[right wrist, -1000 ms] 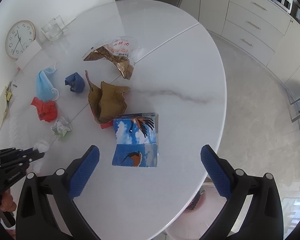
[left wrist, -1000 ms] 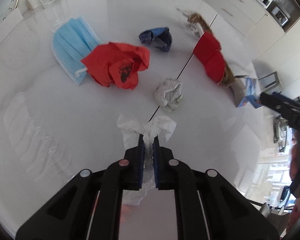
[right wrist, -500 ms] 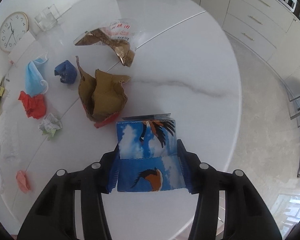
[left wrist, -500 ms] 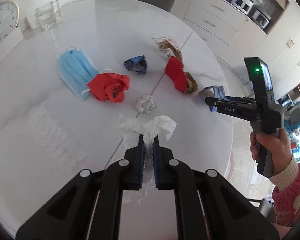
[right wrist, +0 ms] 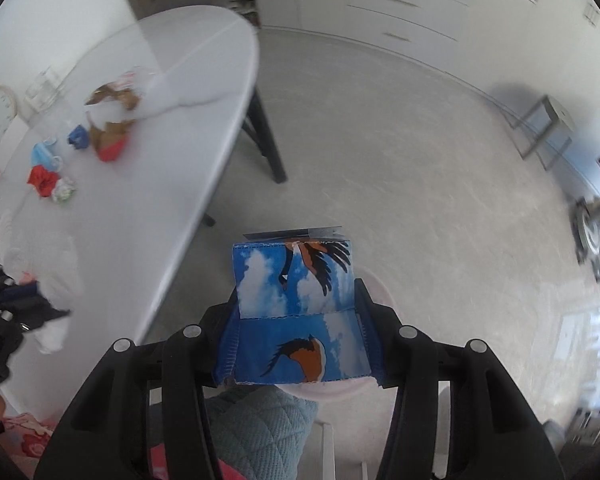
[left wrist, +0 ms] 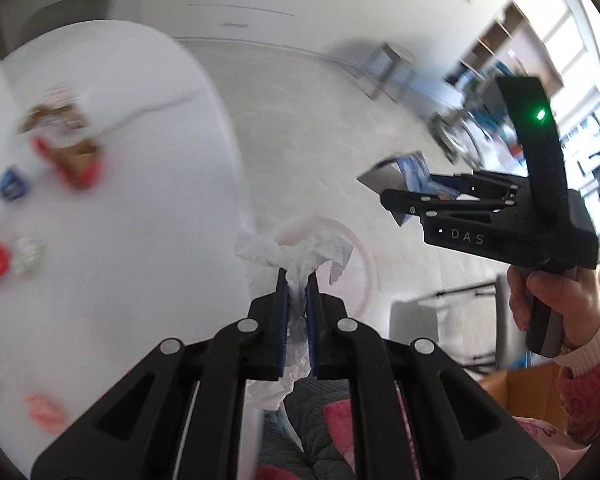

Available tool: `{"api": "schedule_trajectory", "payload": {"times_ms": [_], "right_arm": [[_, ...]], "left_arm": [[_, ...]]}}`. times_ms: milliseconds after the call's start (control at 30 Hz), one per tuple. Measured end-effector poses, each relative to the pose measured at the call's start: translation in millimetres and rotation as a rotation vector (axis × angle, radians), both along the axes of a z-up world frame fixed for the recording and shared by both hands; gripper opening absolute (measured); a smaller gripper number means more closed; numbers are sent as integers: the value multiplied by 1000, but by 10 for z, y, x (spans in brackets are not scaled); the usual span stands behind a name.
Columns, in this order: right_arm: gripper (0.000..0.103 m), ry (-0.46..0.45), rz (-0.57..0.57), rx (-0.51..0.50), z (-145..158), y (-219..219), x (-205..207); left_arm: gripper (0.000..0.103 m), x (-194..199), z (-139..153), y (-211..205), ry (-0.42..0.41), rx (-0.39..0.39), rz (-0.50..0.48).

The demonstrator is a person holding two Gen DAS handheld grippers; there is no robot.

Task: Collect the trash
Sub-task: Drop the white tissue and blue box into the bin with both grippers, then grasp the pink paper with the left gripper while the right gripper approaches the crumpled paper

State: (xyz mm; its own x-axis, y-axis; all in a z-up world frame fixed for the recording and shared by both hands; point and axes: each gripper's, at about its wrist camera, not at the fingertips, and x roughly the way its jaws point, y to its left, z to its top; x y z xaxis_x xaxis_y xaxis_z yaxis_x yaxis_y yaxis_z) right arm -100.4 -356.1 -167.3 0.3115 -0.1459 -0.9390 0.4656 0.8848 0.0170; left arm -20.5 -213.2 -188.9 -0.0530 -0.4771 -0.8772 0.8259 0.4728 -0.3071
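Note:
My left gripper [left wrist: 298, 292] is shut on a crumpled white tissue [left wrist: 292, 252] and holds it past the table edge, above the rim of a pale pink bin [left wrist: 364, 256] on the floor. My right gripper [right wrist: 297, 288] is shut on a blue carton with bird pictures [right wrist: 300, 344], its pads pressing on both sides. The carton hangs over the same pink bin [right wrist: 380, 288]. In the left wrist view, the right gripper [left wrist: 388, 200] carries the blue carton [left wrist: 414, 172] at the right. At the left edge of the right wrist view is the left gripper [right wrist: 56, 314] with the tissue [right wrist: 56, 280].
On the white table [right wrist: 160, 200] to the left lie a red wrapper [right wrist: 42, 180], a blue mask [right wrist: 44, 156], a blue wad [right wrist: 78, 136], a torn brown bag [right wrist: 110, 136], a crumpled paper [right wrist: 63, 191] and a pink wad [left wrist: 44, 408]. Grey floor lies ahead, with a metal stool [right wrist: 548, 128] far right.
The right gripper closed on the blue carton and lifted it off the table. Both grippers swung right, off the table and over the floor and pink bin, the left still gripping the tissue.

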Motion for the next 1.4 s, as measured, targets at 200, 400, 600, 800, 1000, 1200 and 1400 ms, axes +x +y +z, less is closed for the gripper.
{"api": "schedule_trajectory", "payload": {"times_ms": [200, 400, 600, 800, 1000, 1200, 1400], "right_arm": [[51, -21, -16, 6, 85, -376, -316], [51, -24, 54, 42, -15, -593, -386], [51, -15, 126, 85, -191, -691, -342], [52, 13, 181, 120, -403, -659, -267], [87, 122, 232, 105, -714, -491, -162], [96, 79, 267, 28, -430, -279, 39], [101, -70, 389, -26, 167, 283, 459]], "left_arm": [[11, -370, -298, -736, 82, 47, -99], [57, -528, -313, -1066, 19, 91, -63], [68, -547, -163, -1066, -39, 95, 20], [72, -536, -31, -970, -85, 114, 96], [74, -496, 139, -790, -125, 113, 175], [78, -373, 357, -371, -185, 106, 295], [83, -210, 525, 384, -224, 115, 492]]}}
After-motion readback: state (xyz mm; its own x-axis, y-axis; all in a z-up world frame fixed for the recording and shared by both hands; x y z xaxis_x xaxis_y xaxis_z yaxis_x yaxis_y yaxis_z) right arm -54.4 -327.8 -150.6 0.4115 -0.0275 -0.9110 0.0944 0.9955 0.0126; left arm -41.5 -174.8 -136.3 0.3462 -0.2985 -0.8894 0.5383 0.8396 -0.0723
